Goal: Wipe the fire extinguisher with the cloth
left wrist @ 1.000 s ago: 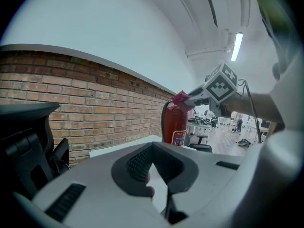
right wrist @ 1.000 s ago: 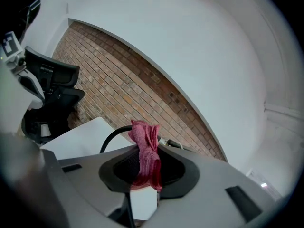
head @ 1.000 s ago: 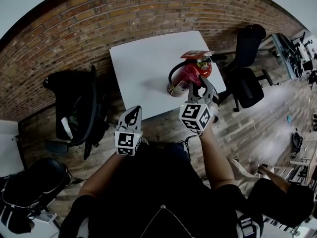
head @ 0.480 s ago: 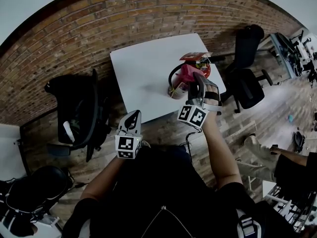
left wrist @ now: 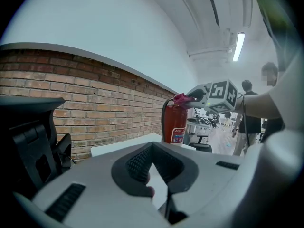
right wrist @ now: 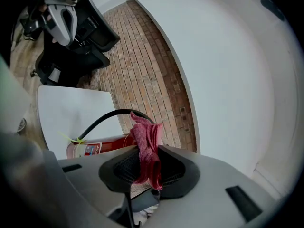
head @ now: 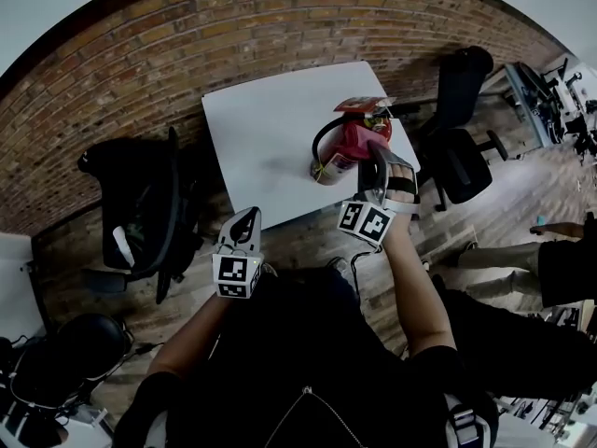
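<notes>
Head view: the red fire extinguisher (head: 345, 143), with a black hose, stands on the white table (head: 252, 119), and the right gripper (head: 378, 168) is just beside it. Left gripper view: the left gripper (left wrist: 154, 175) has its jaws together, with nothing between them. Right gripper view: the jaws pinch a pink-red cloth (right wrist: 147, 151).

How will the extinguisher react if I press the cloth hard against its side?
Probably steady: the extinguisher stands upright on the table and looks heavy. It is tall and narrow, so a hard push up high might tip it. Its hose would likely flex.
</notes>
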